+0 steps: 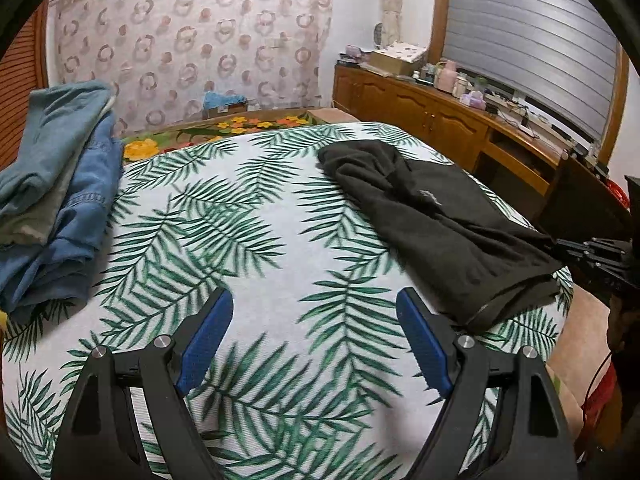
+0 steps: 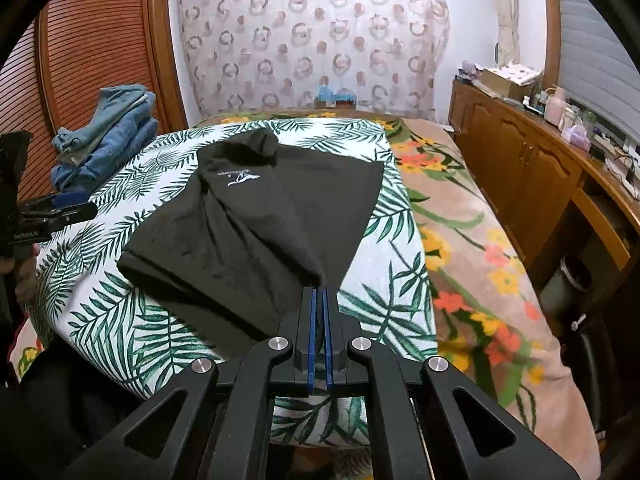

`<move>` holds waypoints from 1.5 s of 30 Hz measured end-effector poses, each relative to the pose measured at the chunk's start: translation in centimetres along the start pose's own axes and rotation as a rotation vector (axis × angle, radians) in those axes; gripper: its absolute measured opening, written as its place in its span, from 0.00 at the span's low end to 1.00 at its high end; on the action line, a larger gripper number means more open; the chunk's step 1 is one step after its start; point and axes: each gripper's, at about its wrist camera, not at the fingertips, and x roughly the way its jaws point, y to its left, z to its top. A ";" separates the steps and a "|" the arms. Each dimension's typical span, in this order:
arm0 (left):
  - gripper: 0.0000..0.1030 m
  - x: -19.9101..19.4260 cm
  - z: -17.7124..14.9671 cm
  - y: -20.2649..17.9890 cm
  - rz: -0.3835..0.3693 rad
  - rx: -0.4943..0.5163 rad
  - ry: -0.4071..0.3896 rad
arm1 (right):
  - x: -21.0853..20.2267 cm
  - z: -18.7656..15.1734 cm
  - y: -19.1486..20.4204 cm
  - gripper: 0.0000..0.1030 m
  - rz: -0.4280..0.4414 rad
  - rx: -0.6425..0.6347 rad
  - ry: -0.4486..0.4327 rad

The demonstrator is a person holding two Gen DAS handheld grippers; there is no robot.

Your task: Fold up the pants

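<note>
Black pants [image 1: 440,216] lie folded over on the palm-leaf sheet [image 1: 240,220], a small white logo on them facing up [image 2: 240,178]. My right gripper [image 2: 319,294] is shut on the near corner of the black pants [image 2: 256,232], and the cloth pulls to a point between the blue pads. In the left wrist view, the right gripper [image 1: 592,256] meets the pants' right edge. My left gripper [image 1: 316,300] stands open over bare sheet with nothing between its fingers, left of the pants. In the right wrist view, the left gripper [image 2: 60,208] shows at the left edge.
A pile of folded blue jeans [image 1: 60,200] sits at the sheet's far left [image 2: 108,136]. A floral blanket [image 2: 480,240] covers the bed to the right. Beyond it a wooden sideboard [image 1: 440,120] with clutter runs along the wall. A patterned curtain [image 2: 312,36] hangs behind.
</note>
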 end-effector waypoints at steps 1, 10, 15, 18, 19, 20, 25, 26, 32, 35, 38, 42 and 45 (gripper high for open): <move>0.82 0.1 0.1 -0.4 -0.005 0.007 0.002 | -0.1 0.0 -0.2 0.03 0.002 0.001 0.001; 0.82 1.0 0.9 -3.4 -0.044 0.060 0.012 | -1.7 0.0 -1.1 0.07 -0.042 0.009 -0.028; 0.82 1.4 1.3 -4.6 -0.083 0.055 0.019 | -1.4 0.2 -1.1 0.15 -0.048 0.008 -0.025; 0.82 1.3 1.1 -5.9 -0.106 0.075 0.022 | -1.1 -0.1 -1.0 0.16 -0.042 0.018 -0.013; 0.82 1.3 0.9 -6.3 -0.117 0.084 0.026 | -1.1 -0.3 -0.9 0.17 -0.038 0.020 -0.012; 0.82 1.3 0.8 -6.7 -0.128 0.088 0.029 | -1.1 -0.3 -0.9 0.18 -0.033 0.020 -0.010; 0.63 1.2 0.2 -8.4 -0.179 0.123 0.046 | -1.0 -0.5 -1.0 0.29 -0.011 0.033 0.005; 0.59 1.3 0.1 -8.6 -0.192 0.127 0.053 | -0.8 -0.6 -1.1 0.29 -0.008 0.038 0.012; 0.57 1.6 -1.0 -9.8 -0.244 0.162 0.103 | -0.4 -0.9 -1.4 0.29 0.022 0.065 0.038; 0.54 2.0 -1.2 -10.0 -0.233 0.179 0.112 | -0.1 -0.9 -1.5 0.29 0.026 0.074 0.048; 0.40 2.6 -1.2 -10.3 -0.211 0.197 0.123 | 0.4 -0.9 -1.6 0.29 0.034 0.088 0.058; 0.23 2.7 -1.2 -10.2 -0.189 0.207 0.106 | 0.3 -0.8 -1.3 0.23 0.055 0.086 0.057; 0.15 2.1 -0.9 -9.5 -0.188 0.191 0.077 | -0.4 -0.6 -0.8 0.05 0.068 0.056 0.027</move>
